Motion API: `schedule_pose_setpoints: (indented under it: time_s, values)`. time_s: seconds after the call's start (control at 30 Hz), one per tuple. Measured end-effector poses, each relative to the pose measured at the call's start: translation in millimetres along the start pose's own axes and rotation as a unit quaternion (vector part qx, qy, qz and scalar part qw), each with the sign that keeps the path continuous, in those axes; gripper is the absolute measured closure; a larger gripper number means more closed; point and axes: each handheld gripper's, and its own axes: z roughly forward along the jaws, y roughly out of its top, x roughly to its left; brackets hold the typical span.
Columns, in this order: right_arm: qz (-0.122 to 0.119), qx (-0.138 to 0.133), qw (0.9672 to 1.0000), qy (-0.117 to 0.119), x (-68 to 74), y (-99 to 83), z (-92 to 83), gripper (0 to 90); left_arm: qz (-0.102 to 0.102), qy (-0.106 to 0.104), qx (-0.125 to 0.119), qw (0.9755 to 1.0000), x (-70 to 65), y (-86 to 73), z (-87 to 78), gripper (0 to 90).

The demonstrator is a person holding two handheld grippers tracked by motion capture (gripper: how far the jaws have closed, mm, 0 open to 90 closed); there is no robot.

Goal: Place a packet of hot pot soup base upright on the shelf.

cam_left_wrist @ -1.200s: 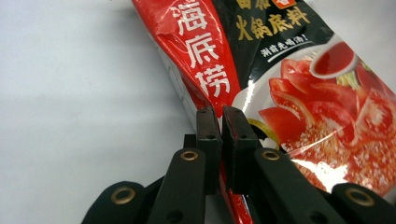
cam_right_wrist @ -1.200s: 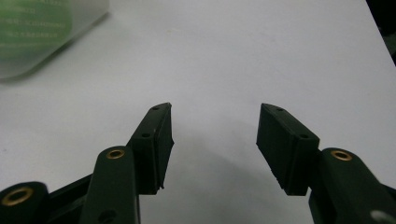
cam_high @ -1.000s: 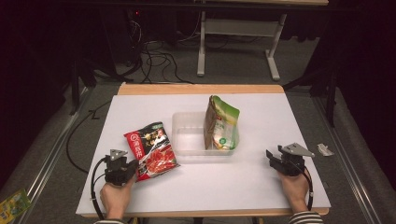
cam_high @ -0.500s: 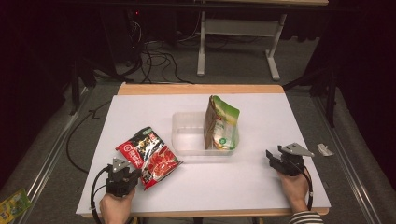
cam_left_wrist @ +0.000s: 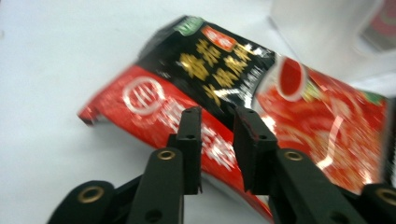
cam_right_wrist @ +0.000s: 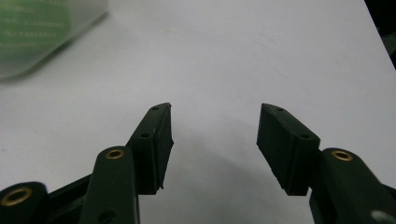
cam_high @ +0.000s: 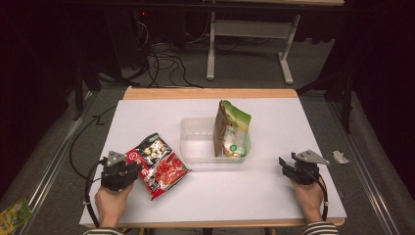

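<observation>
Print on the red packet [cam_left_wrist: 261,93] reads clearly along our left gripper [cam_left_wrist: 217,128], whose fingers have just been opening, packet lying free beyond them. From above, the tub [cam_high: 195,142] at twelve o'clock holds a green bag [cam_high: 231,129] upright; our right gripper [cam_high: 289,165] gapes, empty, on the bench [cam_high: 254,191].

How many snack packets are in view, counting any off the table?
3. A red packet lies on the table by the left gripper; a green packet stands in the clear tray; a yellow-green packet lies on the floor, bottom left, partly cut off.
</observation>
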Motion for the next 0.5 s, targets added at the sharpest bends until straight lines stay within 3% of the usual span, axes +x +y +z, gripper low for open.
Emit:
schedule_pose_setpoints:
  time_s: [0.13, 0.3, 0.5]
  values:
    - [0.000, -0.001, 1.0000, -0.001, 0.3, -0.1, 0.1, 45.5, 0.021, 0.027, 0.001, 0.9994, 9.1, 8.3, 14.3, 66.8]
    - [0.000, 0.000, 1.0000, -0.001, 0.8, -0.1, -0.1, 45.5, 0.022, 0.054, -0.001, 0.9983, 22.9, 13.9, 28.9, 57.1]
    - [-0.002, 0.001, 1.0000, -0.001, 1.1, -0.1, 0.0, 45.5, 0.028, 0.059, 0.005, 0.9978, 32.9, 22.5, 39.6, 52.2]
